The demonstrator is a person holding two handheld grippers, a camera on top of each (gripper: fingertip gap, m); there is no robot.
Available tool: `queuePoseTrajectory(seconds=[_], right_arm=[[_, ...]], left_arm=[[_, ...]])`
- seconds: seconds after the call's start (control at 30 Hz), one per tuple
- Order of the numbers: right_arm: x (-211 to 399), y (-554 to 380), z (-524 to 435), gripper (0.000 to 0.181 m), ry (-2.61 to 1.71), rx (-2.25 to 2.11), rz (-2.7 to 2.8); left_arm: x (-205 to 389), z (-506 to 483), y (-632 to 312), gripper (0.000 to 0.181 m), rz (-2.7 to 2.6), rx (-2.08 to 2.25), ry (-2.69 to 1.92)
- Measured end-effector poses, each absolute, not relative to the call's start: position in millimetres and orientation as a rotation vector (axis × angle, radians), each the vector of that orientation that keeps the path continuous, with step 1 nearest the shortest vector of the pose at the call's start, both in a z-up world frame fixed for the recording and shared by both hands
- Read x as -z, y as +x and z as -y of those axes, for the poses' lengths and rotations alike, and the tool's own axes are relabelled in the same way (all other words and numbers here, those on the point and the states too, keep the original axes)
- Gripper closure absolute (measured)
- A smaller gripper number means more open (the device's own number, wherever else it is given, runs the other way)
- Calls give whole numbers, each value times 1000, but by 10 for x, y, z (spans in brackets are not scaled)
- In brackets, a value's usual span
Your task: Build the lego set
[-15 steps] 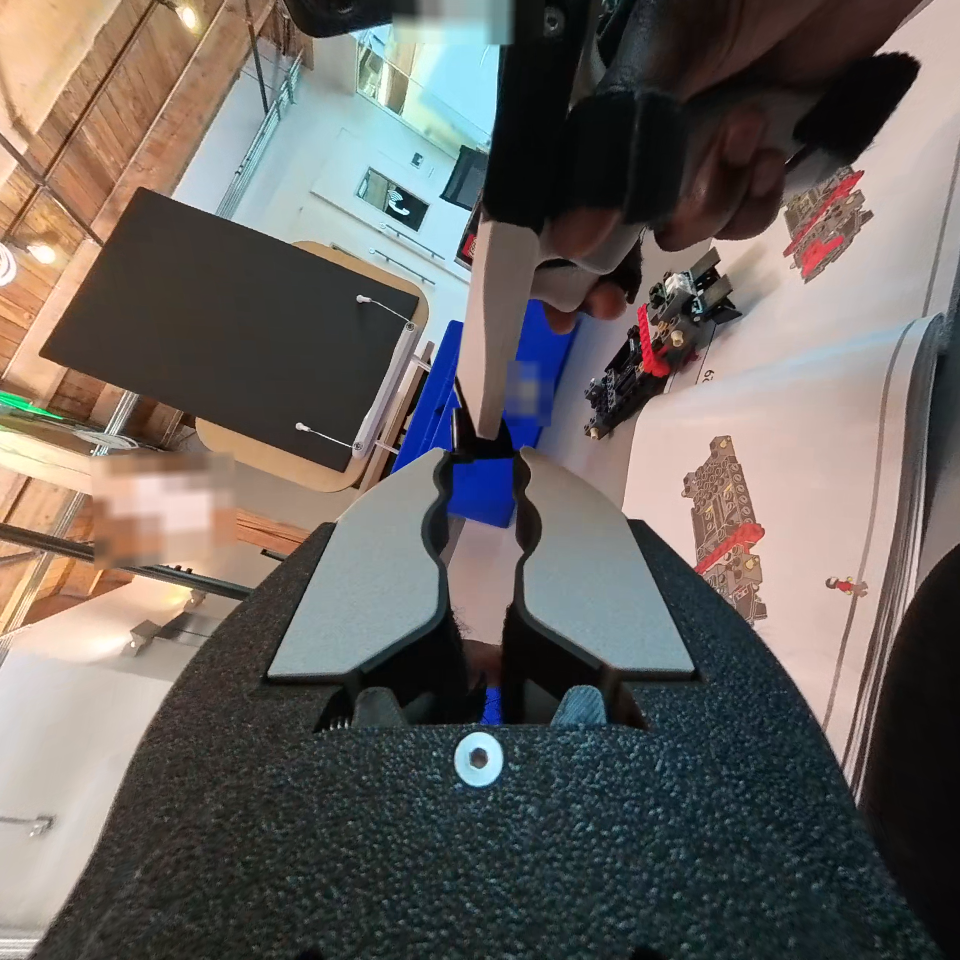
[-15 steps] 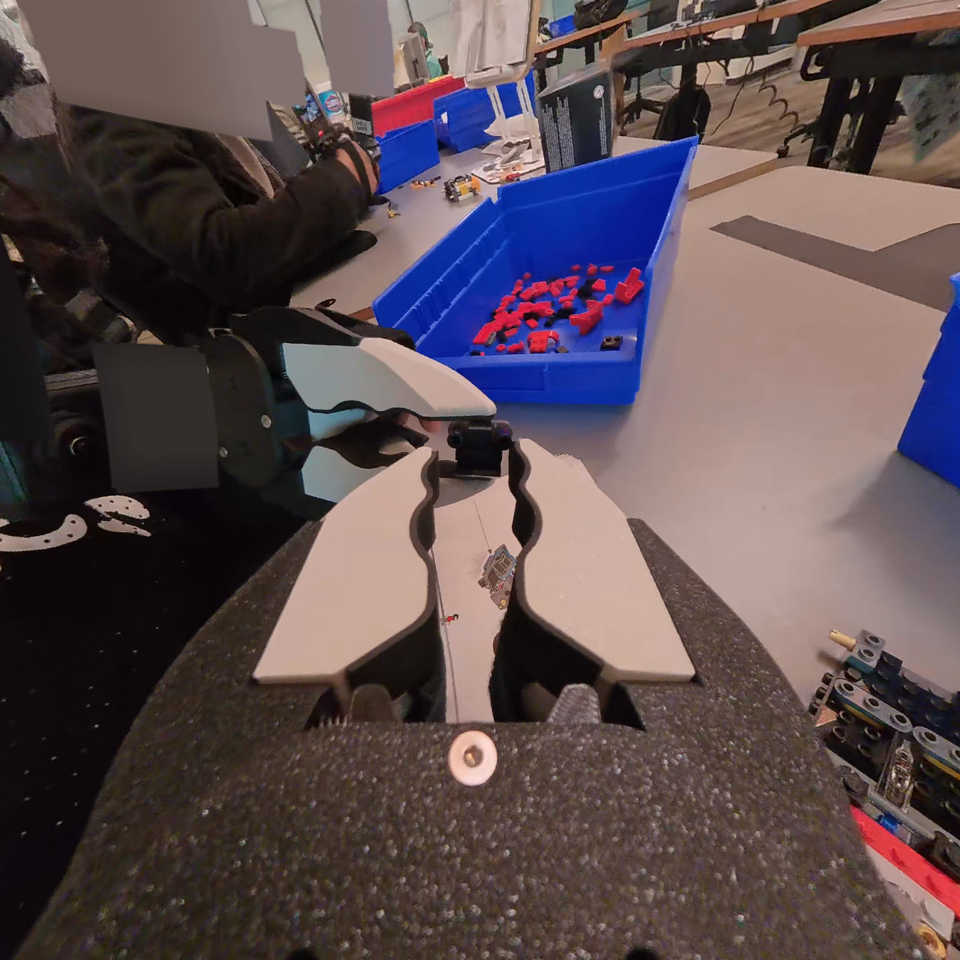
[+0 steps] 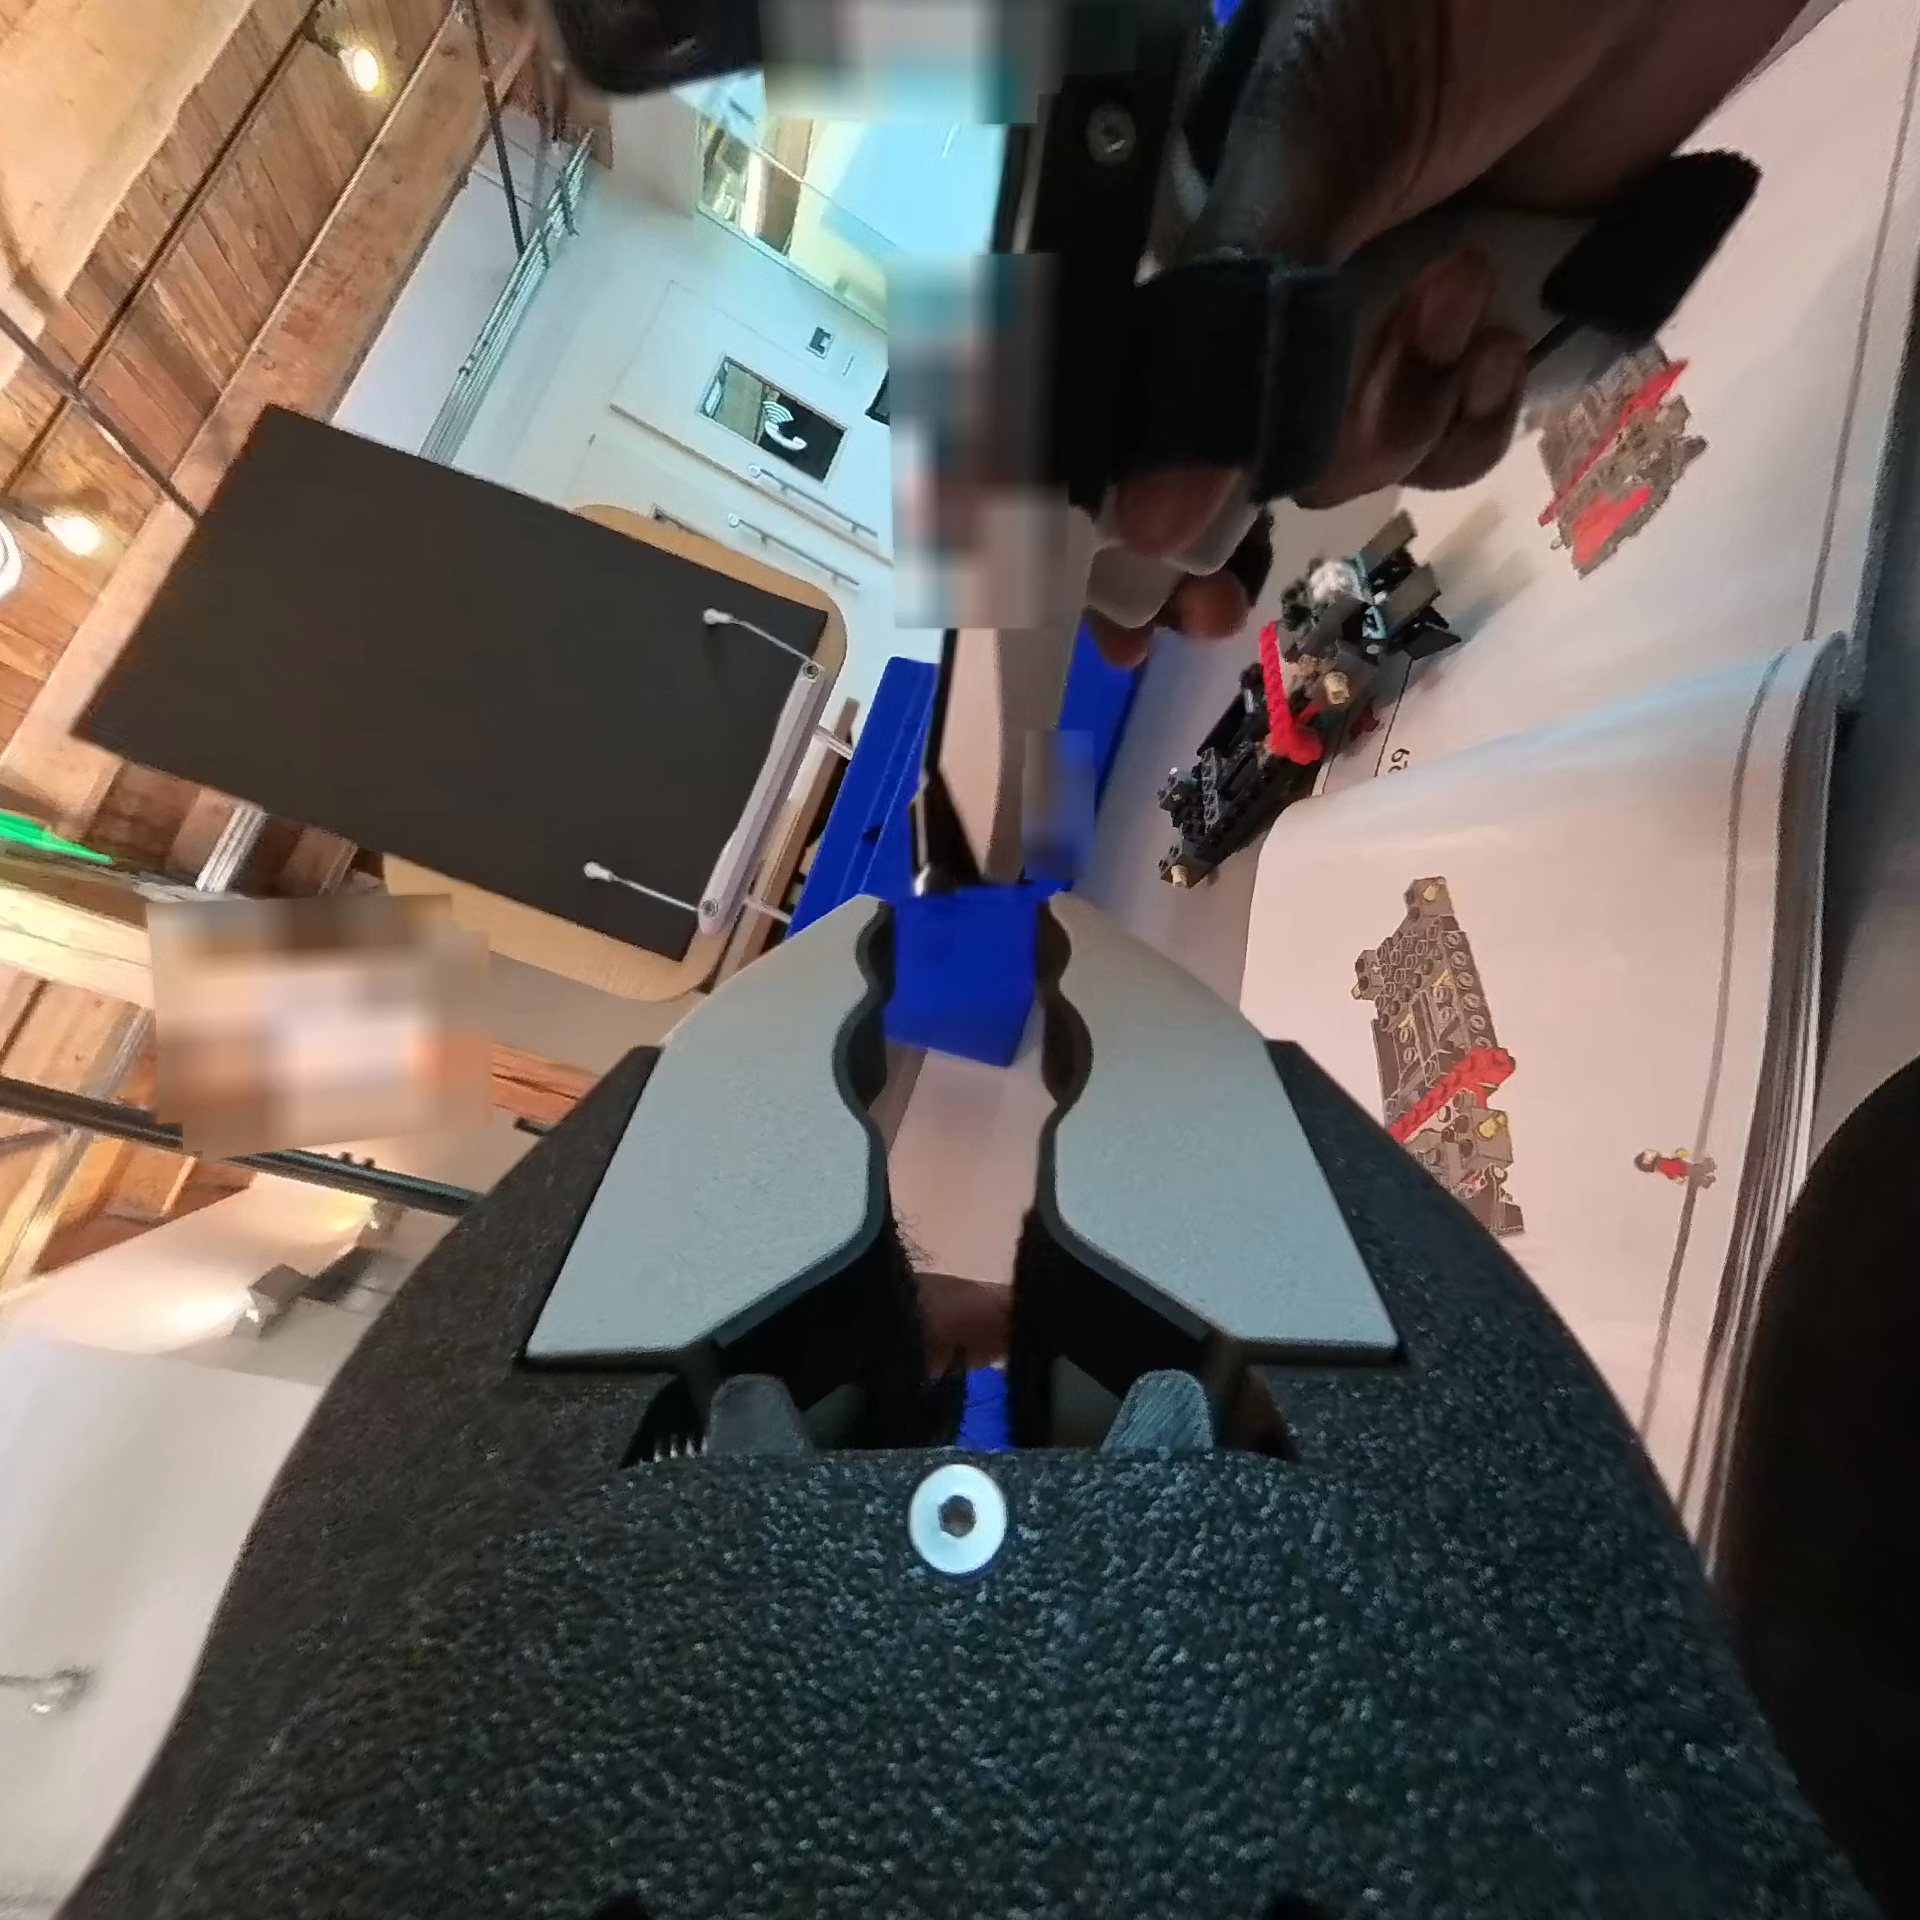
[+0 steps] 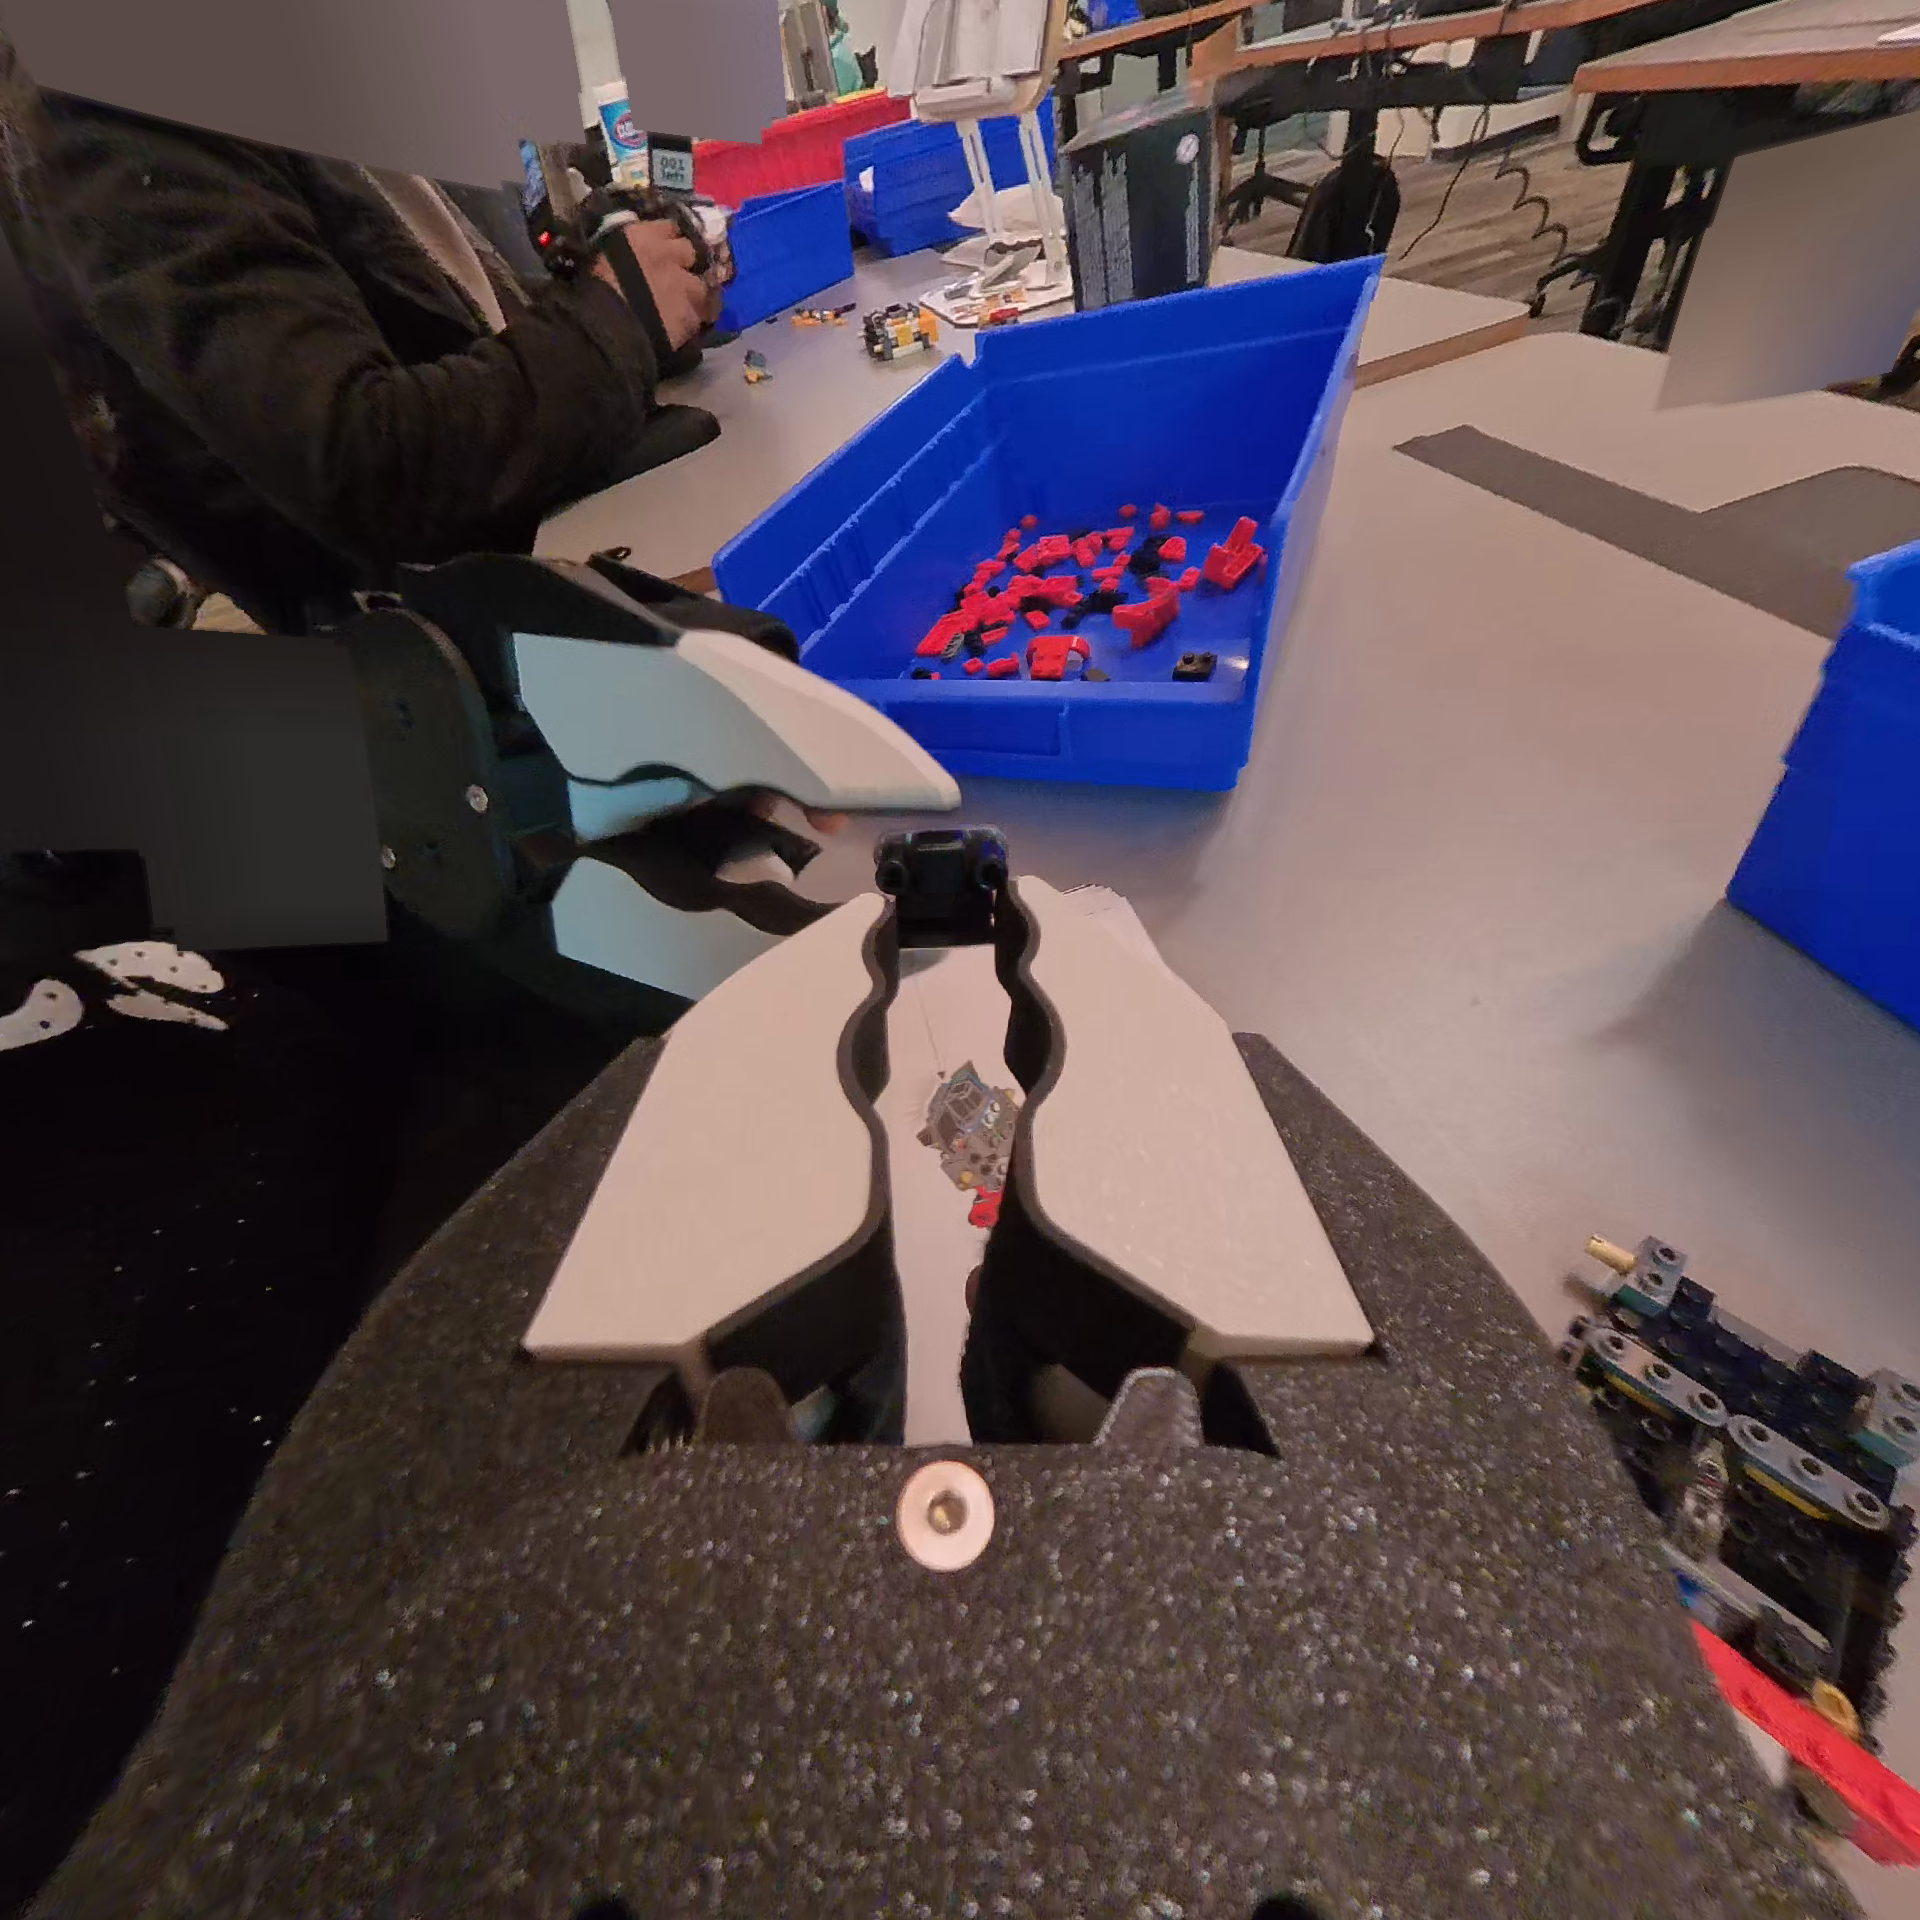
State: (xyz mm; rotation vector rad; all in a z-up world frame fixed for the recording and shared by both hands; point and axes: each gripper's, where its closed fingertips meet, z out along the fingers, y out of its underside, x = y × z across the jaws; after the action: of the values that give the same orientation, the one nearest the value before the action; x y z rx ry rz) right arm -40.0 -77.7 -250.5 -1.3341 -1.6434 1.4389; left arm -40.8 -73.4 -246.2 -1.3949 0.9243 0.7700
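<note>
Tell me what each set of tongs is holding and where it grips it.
The right tongs pinch a small black lego piece by its lower sides, at the fingertips. The left tongs hold nothing; their jaws stand apart.

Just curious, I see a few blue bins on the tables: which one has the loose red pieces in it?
The big open blue bin straight ahead of the right claw; red and black pieces litter its floor.

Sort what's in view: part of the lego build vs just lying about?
In play:
right tool, shut on small black piece
half-built model
instruction booklet
bin of red and black pieces

Lying about:
second blue bin
far table's bins
</note>
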Motion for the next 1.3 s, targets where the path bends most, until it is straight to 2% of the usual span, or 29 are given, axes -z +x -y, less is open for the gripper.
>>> queuePoseTrajectory(seconds=[0.1,0.3,0.5,0.87,1.07,1.17,1.3], right_arm=[[2449,-340,649,164,-1343,-1427,1609],[2450,-135,408,164,-1372,-1354,1569],[2549,102,215,164,-1442,-1288,1538],[3395,906,-45,164,-1836,-861,1859],[3617,981,-149,163,-1870,-655,1946],[3658,988,-159,156,-1886,-633,1946],[3574,1014,-179,133,-1922,-670,1888]], left_arm=[[2349,802,-586,148,-803,-643,-1434],[2312,1009,-940,154,-606,-250,-1620],[2515,1010,-897,153,-713,-167,-1729],[2605,725,-462,146,-1036,51,-1814],[2444,620,-207,145,-1070,97,-1771],[2453,639,-144,145,-1046,107,-1757],[2509,688,-142,145,-998,106,-1765]])
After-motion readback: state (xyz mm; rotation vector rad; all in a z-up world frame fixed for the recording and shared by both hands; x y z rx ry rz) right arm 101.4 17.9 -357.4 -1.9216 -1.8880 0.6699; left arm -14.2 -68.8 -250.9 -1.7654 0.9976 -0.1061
